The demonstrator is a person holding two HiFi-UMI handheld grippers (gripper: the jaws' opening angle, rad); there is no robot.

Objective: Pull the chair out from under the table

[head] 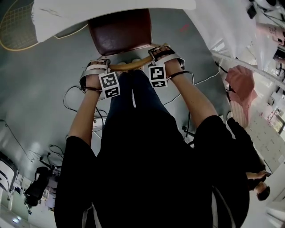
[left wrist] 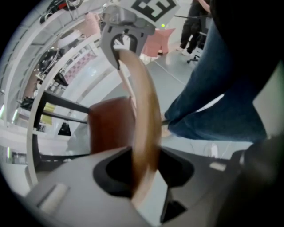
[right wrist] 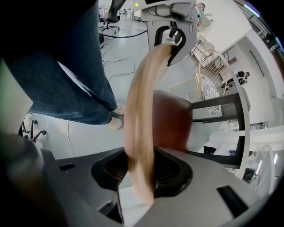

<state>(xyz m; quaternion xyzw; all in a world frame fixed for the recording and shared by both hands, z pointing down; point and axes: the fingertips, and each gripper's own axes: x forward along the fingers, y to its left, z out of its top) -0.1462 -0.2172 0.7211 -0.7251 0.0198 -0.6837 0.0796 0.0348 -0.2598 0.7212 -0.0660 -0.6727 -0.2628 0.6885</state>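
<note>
The chair has a dark red seat [head: 119, 31] tucked partly under the white table [head: 111, 8], and a curved wooden back rail [head: 129, 66]. My left gripper [head: 99, 67] is shut on the rail's left end and my right gripper [head: 162, 52] on its right end. In the left gripper view the rail [left wrist: 144, 111] runs up between the jaws of the left gripper [left wrist: 144, 177] to the right gripper [left wrist: 126, 37], with the seat [left wrist: 111, 126] behind. In the right gripper view the rail [right wrist: 140, 119] sits between the pads of the right gripper [right wrist: 142, 173] and reaches the left gripper [right wrist: 171, 31].
The person's legs in jeans [head: 133, 102] stand right behind the chair. Cables [head: 73, 95] trail over the grey floor at left. A pink chair [head: 240, 84] stands at the right, and a round patterned mat [head: 15, 26] lies at the upper left.
</note>
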